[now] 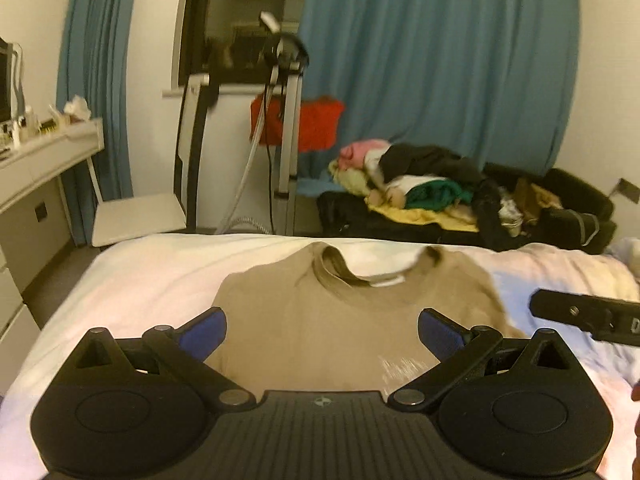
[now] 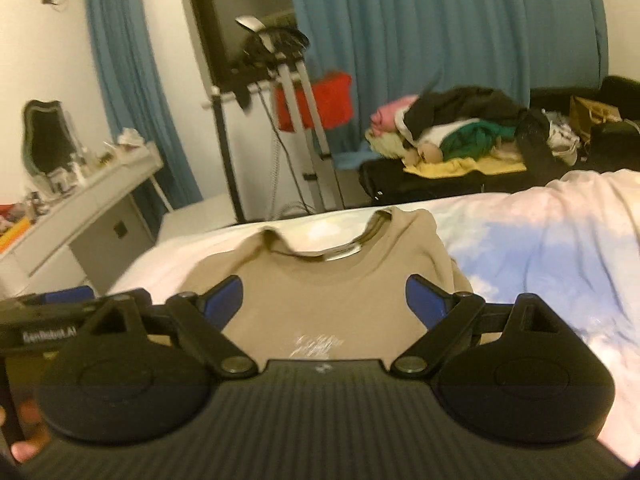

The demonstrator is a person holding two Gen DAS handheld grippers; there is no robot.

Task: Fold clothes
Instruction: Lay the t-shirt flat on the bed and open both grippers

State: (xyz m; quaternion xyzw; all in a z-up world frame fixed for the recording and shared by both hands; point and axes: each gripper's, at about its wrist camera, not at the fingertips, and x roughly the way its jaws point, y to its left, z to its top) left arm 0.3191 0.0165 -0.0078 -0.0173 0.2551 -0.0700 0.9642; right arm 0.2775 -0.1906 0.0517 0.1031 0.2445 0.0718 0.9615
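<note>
Tan shirt flat on the bed, both grippers spread and empty.

Left wrist view: the tan shirt [image 1: 320,320] lies centre frame on the bed [image 1: 140,280], collar toward the top, long axis vertical; the left gripper [image 1: 322,334] gapes wide above it.
Right wrist view: shirt again at centre, collar uppermost, between the parted blue pads [image 2: 224,300] of the right gripper [image 2: 324,300].

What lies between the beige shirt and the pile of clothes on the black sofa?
In the left wrist view, only white bedding and the bed's far edge separate the beige shirt from the clothes pile.
</note>
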